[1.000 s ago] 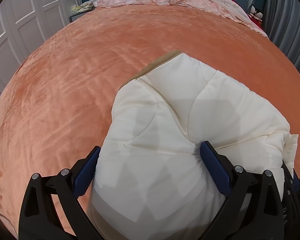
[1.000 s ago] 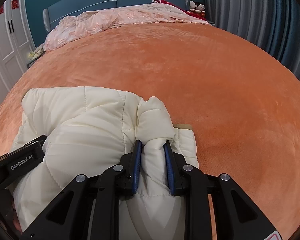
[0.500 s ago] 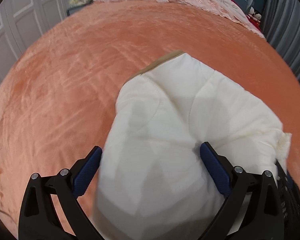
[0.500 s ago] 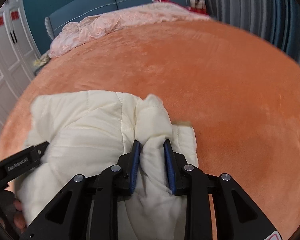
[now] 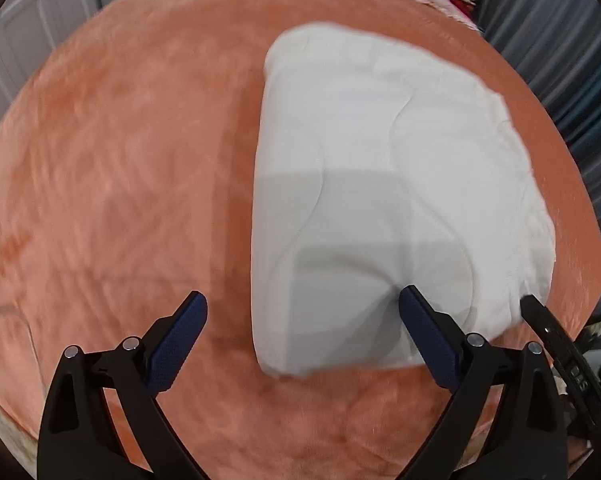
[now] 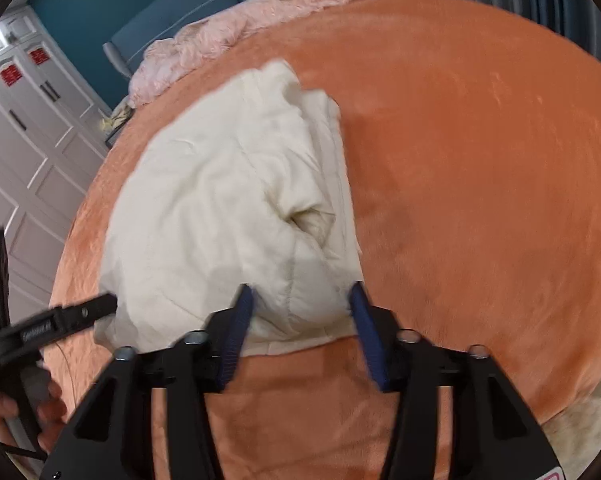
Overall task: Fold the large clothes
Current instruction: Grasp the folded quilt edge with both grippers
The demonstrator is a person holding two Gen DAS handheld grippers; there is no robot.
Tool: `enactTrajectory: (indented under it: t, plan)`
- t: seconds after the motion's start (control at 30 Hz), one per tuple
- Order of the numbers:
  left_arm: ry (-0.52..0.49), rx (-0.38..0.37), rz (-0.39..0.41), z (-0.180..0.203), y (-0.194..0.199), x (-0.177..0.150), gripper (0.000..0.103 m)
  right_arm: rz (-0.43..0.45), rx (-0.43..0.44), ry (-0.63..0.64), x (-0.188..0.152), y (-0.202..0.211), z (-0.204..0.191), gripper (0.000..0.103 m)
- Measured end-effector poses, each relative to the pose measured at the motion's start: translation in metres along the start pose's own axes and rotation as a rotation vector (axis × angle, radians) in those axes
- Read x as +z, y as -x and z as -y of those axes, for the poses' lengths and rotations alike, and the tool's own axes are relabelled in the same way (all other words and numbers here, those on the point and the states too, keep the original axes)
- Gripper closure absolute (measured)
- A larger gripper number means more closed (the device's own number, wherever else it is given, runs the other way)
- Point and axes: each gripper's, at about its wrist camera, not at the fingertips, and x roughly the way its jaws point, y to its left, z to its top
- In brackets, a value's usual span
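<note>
Left wrist view. Left gripper (image 5: 302, 314): jaws spread wide, blue pads apart, nothing pinched; the left pad stands over bare blanket, the right pad at the near edge of the garment, contact not certain through the blur. Cream quilted jacket (image 5: 384, 184): folded into a compact block, lying on the orange blanket (image 5: 120, 160) right of centre. Only this view shows the black body of the other tool at the far right edge (image 5: 556, 344), beside the jacket's near right corner, and grey curtains (image 5: 560, 40) along the right.

Right wrist view. Only here: white panelled wardrobe doors (image 6: 28, 152) at left, a teal headboard (image 6: 172, 20) at top, a pink lace cover (image 6: 228, 44) bunched at the head of the bed, and a person's hand (image 6: 20, 404) at lower left holding the left tool. Jacket (image 6: 220, 208): left of centre, a pocket-like fold gaping on its right side. Right gripper (image 6: 300, 320): jaws opening, moderately apart; the jacket's near edge sits between the pads, which do not visibly press it.

Containers: none visible in either view.
</note>
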Motion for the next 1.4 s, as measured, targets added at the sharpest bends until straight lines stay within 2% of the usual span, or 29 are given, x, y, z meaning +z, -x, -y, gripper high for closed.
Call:
enactTrajectory:
  t: [0.03,0.07,0.2,0.3,0.33,0.43,0.6,0.7,0.8,0.87,0.93,1.03,1.17,1.33,1.4]
  plan:
    - [0.017,-0.006,-0.001,-0.003,0.002,-0.003,0.01,0.0,0.029,-0.019,0.003,0.003,0.0,0.081]
    - [0.013,0.001,0.003,-0.003,0.004,-0.003,0.013,0.011,0.056,-0.029,0.006,0.01,-0.002,0.084]
    - [-0.048,0.058,0.018,0.004,0.018,-0.007,0.015,0.095,0.1,0.047,0.011,0.054,-0.02,0.088]
    - [-0.067,0.093,0.0,0.006,0.012,-0.013,0.015,0.068,0.009,0.113,-0.003,0.046,-0.022,0.088]
    - [-0.066,0.097,-0.015,0.007,0.006,-0.014,0.015,0.029,-0.046,0.113,-0.011,0.027,-0.014,0.088]
    - [-0.054,0.097,-0.049,0.012,-0.009,-0.023,0.015,-0.045,-0.09,0.056,-0.025,-0.009,0.002,0.087]
    - [-0.095,0.136,-0.055,0.017,-0.019,-0.031,0.014,-0.042,-0.133,0.138,-0.022,-0.013,-0.012,0.078]
    - [-0.06,0.098,-0.055,0.014,-0.011,-0.031,0.016,-0.026,-0.122,0.129,-0.019,0.006,-0.015,0.073]
    - [-0.058,0.017,0.019,0.013,0.019,-0.024,0.013,0.045,-0.073,0.086,-0.012,0.046,-0.015,0.058]
    - [-0.048,-0.023,0.08,0.015,0.039,-0.014,0.007,0.095,-0.055,0.081,-0.006,0.062,-0.019,0.042]
    - [-0.027,-0.053,0.116,0.017,0.049,-0.001,0.005,0.134,-0.033,0.069,0.012,0.069,-0.02,0.032]
    - [0.022,-0.111,0.102,0.016,0.044,0.025,0.005,0.135,-0.005,0.03,0.038,0.061,-0.015,0.029]
    - [0.098,-0.115,0.049,0.012,0.019,0.048,0.005,0.091,-0.011,-0.052,0.049,0.036,-0.001,0.028]
    - [0.159,-0.16,0.0,0.002,-0.014,0.055,0.005,0.018,0.029,-0.085,0.041,-0.003,-0.003,0.028]
    - [0.18,-0.176,0.0,0.002,-0.023,0.052,0.005,-0.004,0.049,-0.116,0.038,-0.015,0.002,0.025]
